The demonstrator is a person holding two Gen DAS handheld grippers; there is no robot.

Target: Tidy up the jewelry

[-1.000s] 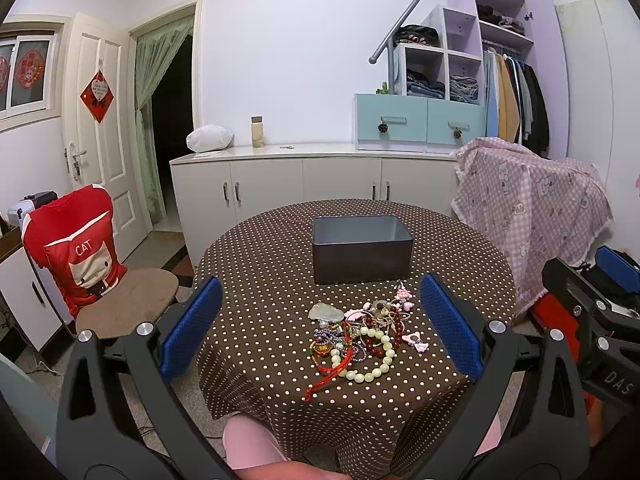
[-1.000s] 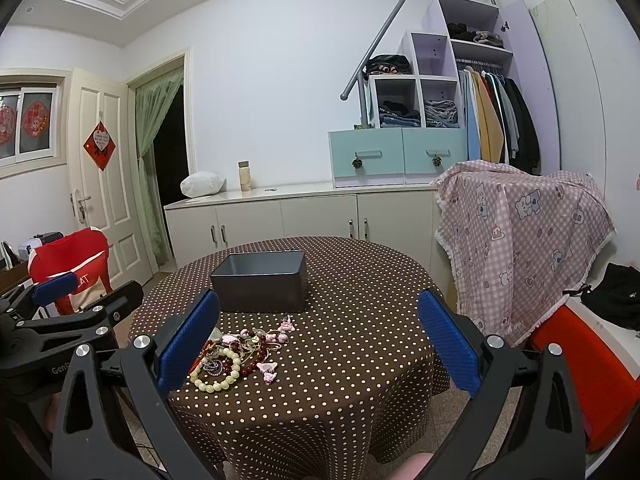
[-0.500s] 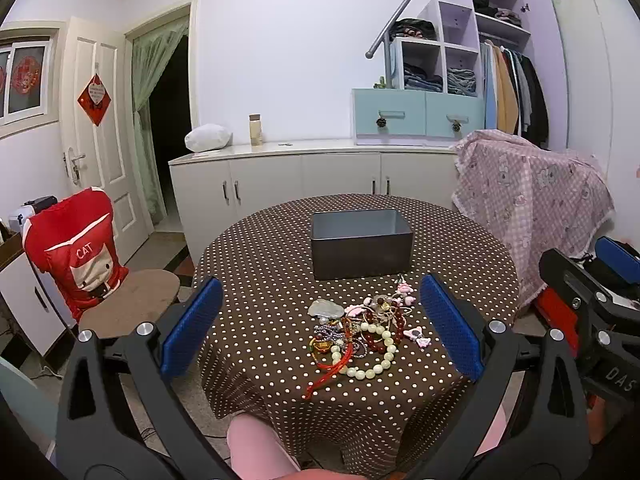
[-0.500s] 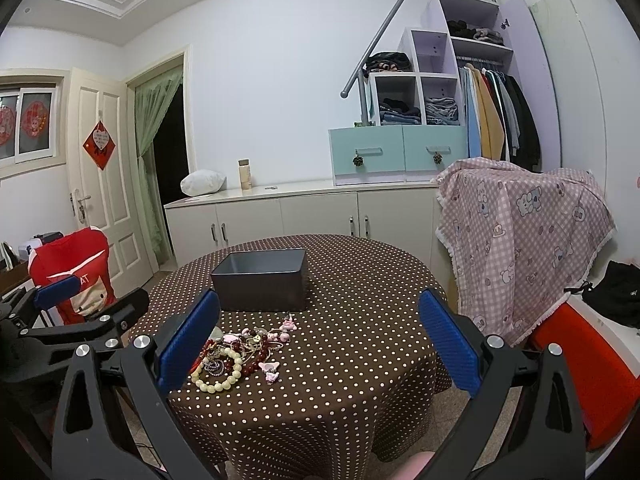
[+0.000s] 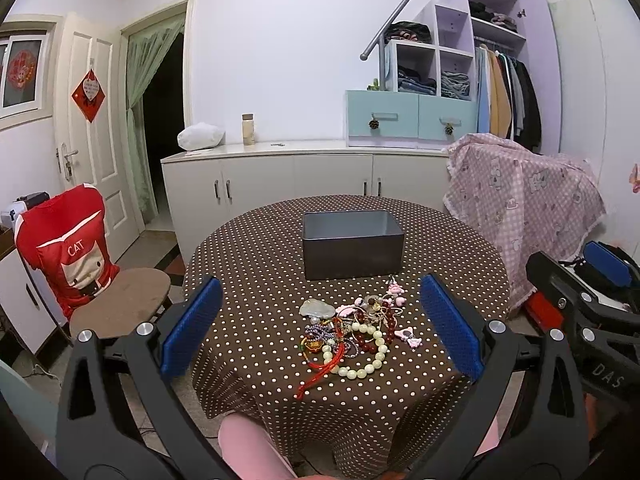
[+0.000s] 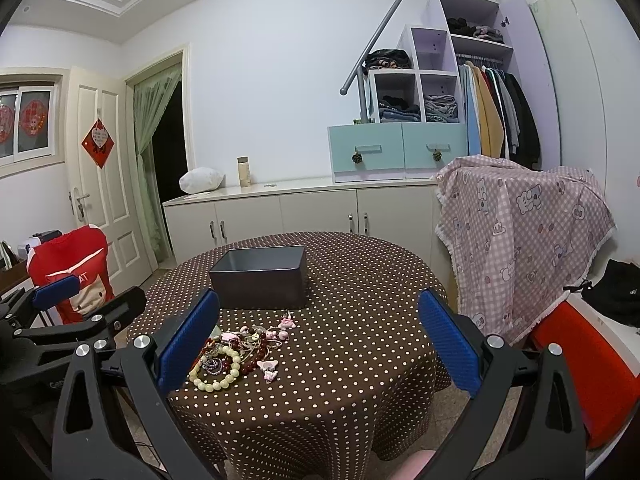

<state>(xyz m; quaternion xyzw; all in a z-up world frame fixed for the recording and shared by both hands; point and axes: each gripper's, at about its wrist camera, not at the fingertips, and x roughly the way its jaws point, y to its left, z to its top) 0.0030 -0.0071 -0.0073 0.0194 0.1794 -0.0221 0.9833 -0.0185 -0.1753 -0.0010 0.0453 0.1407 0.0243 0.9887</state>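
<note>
Home interior, a lived-in bedroom or dining room: round table (image 5: pixel 256 264) under a brown polka-dot cloth, chair with a red cover (image 5: pixel 68 256) at left. Far wall has white cabinets (image 5: pixel 296 180), teal drawers (image 5: pixel 412 120) and open shelves with folded clothes (image 5: pixel 436 56); hanging coats (image 5: pixel 508 100) at right. White panelled door (image 5: pixel 92 148) with a red ornament, curtained doorway (image 5: pixel 148 120).

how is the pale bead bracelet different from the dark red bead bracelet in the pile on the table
The pale bead bracelet has bigger, creamy beads and lies as an open loop on the near side of the pile. The dark red bead bracelet has smaller, darker beads and sits tangled further into the pile, partly covered by other pieces. Both are round-bead strands lying on the dotted tablecloth, outside the grey box.
</note>
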